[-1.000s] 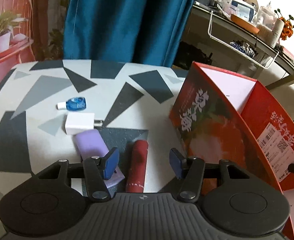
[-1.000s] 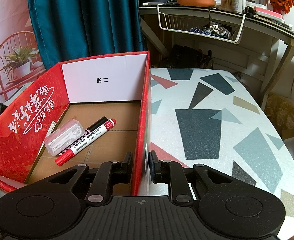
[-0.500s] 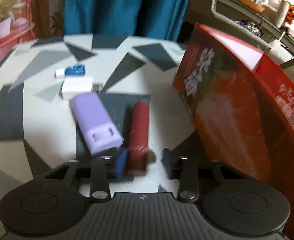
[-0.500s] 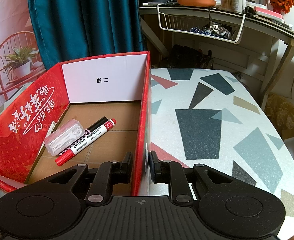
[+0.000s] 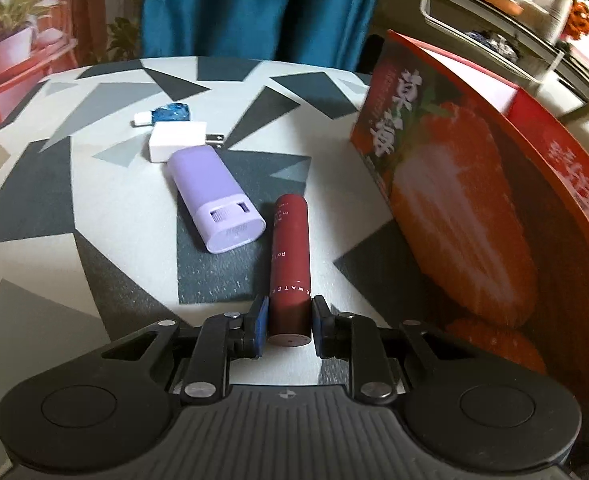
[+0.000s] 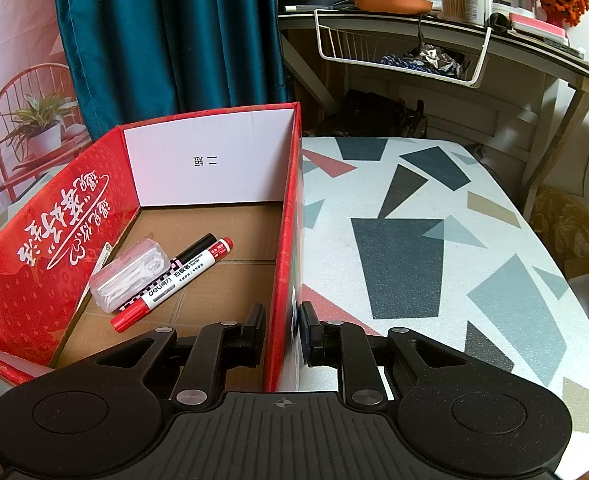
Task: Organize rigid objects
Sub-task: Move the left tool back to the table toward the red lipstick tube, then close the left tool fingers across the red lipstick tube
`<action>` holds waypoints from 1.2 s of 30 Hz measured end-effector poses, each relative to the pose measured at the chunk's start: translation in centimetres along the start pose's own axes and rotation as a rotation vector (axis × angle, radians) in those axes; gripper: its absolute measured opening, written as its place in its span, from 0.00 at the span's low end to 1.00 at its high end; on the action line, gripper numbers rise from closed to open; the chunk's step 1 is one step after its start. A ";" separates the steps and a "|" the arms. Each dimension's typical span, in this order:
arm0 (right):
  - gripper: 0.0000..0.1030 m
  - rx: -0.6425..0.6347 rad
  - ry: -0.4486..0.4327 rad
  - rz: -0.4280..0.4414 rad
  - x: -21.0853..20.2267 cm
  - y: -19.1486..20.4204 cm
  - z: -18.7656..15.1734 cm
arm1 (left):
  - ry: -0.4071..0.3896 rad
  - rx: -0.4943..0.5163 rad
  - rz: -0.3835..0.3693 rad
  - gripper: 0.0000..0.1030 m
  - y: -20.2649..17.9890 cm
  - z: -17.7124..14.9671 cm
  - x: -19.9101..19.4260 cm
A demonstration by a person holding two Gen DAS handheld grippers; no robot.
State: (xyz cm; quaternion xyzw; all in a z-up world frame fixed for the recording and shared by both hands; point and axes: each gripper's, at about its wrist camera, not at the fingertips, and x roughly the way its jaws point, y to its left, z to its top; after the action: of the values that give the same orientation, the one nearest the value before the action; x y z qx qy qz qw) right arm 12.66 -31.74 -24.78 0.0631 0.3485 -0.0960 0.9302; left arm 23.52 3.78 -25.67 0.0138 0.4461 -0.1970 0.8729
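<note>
Dark red and tube-shaped, the lipstick-like tube point(image 5: 289, 264) lies on the worktop point(image 5: 94, 216) at the lower centre of the left wrist view, its near end between the blue-padded fingers point(image 5: 259, 322) of the left gripper point(image 5: 288, 322). Those fingers have just been closing and now press on both sides of the tube. Just to its upper left lies a lilac power bank point(image 5: 214, 200), close beside the tube but apart from it. Further up sit a white plug adapter point(image 5: 178, 145) and a small blue bottle point(image 5: 166, 114). The red strawberry-print box point(image 5: 446, 200) fills the right of that view.

In the right wrist view, the right gripper point(image 6: 282, 330) has its fingers point(image 6: 254, 326) nearly together, pinching the box's right-hand wall point(image 6: 284, 280) at lower centre. Inside the box, at left, lie a clear plastic case point(image 6: 128, 274), a red whiteboard marker point(image 6: 174, 284) and a black marker point(image 6: 196, 249), side by side and touching.
</note>
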 end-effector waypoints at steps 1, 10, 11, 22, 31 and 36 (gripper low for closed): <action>0.17 0.000 0.000 0.000 0.0 0.0 0.0 | 0.007 0.005 -0.010 0.24 0.2 0.0 -0.1; 0.18 0.000 0.000 0.000 0.0 0.0 0.0 | -0.003 -0.005 0.145 0.40 1.8 0.6 -0.5; 0.18 0.000 0.000 0.000 0.0 0.0 0.0 | -0.003 -0.011 0.170 0.40 2.1 0.8 -0.4; 0.18 0.000 0.000 0.001 0.0 0.0 0.0 | -0.032 -0.153 0.159 0.99 2.9 2.0 -0.6; 0.19 0.000 -0.001 0.002 0.0 0.1 0.0 | -0.009 -0.209 0.239 1.00 -1.5 3.2 1.4; 0.19 0.000 -0.001 0.002 0.0 0.1 0.0 | -0.009 -0.188 0.288 1.00 -3.1 3.7 2.4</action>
State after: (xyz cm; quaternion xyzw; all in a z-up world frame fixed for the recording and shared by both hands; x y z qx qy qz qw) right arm 12.67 -31.68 -24.75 0.0635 0.3478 -0.0951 0.9306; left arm 26.52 -0.58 -24.89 -0.0049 0.4521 -0.0273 0.8916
